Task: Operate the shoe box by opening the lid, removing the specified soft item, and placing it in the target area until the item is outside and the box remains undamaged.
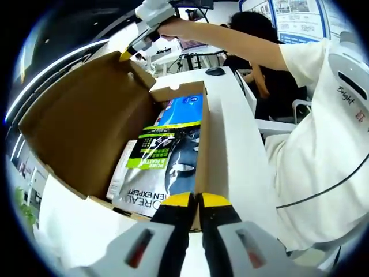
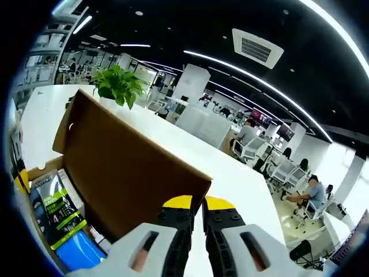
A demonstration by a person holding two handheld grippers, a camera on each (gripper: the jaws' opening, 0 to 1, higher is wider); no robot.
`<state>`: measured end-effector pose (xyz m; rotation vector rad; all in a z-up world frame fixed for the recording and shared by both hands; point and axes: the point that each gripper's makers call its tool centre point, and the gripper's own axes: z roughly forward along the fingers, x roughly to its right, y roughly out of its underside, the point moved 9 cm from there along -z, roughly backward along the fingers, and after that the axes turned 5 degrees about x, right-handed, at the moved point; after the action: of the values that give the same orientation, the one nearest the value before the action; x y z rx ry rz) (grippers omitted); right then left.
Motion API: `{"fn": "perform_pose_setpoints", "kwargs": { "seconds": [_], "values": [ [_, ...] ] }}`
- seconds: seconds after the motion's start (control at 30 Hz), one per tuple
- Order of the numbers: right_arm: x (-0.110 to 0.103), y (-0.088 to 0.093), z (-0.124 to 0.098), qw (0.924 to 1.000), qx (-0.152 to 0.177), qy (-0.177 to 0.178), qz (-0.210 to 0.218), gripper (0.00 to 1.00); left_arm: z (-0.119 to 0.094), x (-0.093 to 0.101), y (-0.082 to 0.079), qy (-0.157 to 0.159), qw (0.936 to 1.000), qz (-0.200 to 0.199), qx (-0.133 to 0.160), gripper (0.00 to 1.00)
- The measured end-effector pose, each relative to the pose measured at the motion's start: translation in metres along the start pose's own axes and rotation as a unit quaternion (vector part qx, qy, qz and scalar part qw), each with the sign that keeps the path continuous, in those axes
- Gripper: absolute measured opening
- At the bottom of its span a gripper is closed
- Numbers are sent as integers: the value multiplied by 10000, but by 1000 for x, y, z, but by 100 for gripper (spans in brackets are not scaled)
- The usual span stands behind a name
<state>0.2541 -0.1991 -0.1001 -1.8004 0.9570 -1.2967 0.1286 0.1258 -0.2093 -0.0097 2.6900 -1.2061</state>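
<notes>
1. The shoe box (image 1: 86, 124) sits open on the white table (image 1: 233, 138) — lid (image 2: 127, 173) raised.
2. The right gripper (image 2: 192, 203) pinches the lid edge; the left gripper (image 1: 195, 200) clamps the box's front wall.
3. Still left — the soft packets (image 1: 164, 164) lie inside at frame centre, none removed.

Left gripper (image 1: 196, 201), bottom centre: yellow-tipped jaws closed on the near wall of the shoe box (image 1: 200, 150). Lid (image 1: 81, 127) raised, left of frame; right gripper (image 1: 128, 54) at its top edge, upper left. Packets (image 1: 164, 164) inside the box. White bench (image 1: 236, 144), right.
</notes>
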Motion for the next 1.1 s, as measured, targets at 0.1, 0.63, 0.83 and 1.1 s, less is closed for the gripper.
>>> {"fn": "perform_pose_setpoints", "kwargs": {
  "seconds": [0.1,0.63,0.83,1.1],
  "values": [
    [1,-1,5,10000,-46,-23,8,3,0,0,0,9,10000,-41,3,3],
    [-1,6,47,9948,-581,33,840,1,-1,0,1,20,10000,-53,60,4],
    [-4,10,60,9936,-751,66,845,2,-1,0,1,33,9999,-102,69,4],
    [-17,23,69,9931,-1042,106,525,2,0,-1,2,77,9998,-148,148,4]
  ]
}}
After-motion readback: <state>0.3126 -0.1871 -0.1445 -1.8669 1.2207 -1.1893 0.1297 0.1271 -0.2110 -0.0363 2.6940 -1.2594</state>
